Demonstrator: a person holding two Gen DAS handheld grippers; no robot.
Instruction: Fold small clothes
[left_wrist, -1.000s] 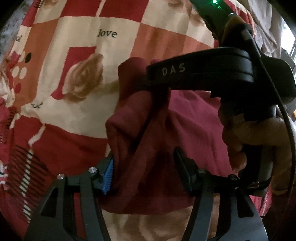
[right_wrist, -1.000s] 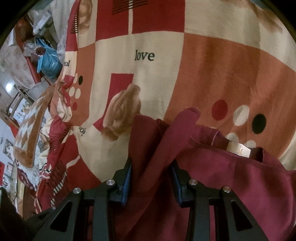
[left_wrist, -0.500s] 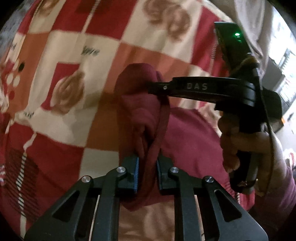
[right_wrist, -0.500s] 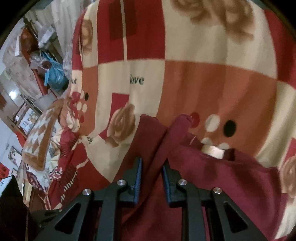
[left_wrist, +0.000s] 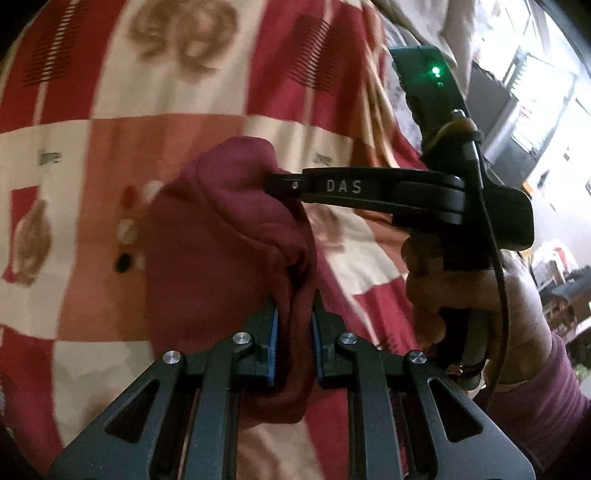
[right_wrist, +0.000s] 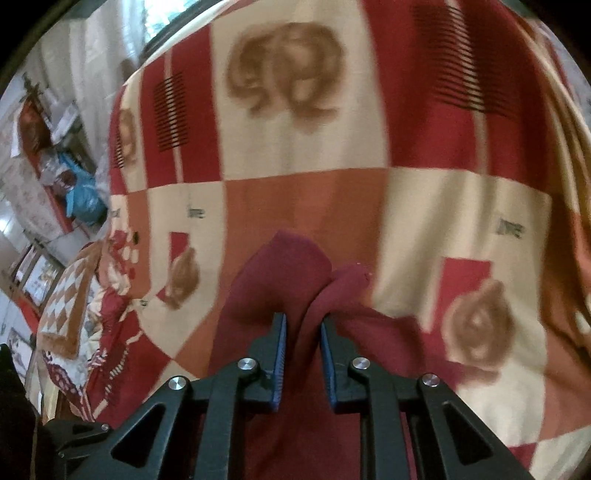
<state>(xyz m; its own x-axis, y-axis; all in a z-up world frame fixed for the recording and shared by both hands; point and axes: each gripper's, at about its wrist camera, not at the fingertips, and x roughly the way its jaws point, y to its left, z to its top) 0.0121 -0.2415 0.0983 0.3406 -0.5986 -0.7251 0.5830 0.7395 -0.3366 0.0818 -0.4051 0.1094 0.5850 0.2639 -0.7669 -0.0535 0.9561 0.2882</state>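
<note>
Clearly the maroon garment (left_wrist: 221, 251) is soft and limp — it bunches; best held at its edges. Left gripper (left_wrist: 294, 334) and right gripper (right_wrist: 303, 341) each pinch a fold over the blanket (right_wrist: 314, 199).

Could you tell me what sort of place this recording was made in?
Most likely a bedroom at home: the maroon garment is worked over a patterned blanket, with a patchwork quilt and household clutter beside it.
</note>
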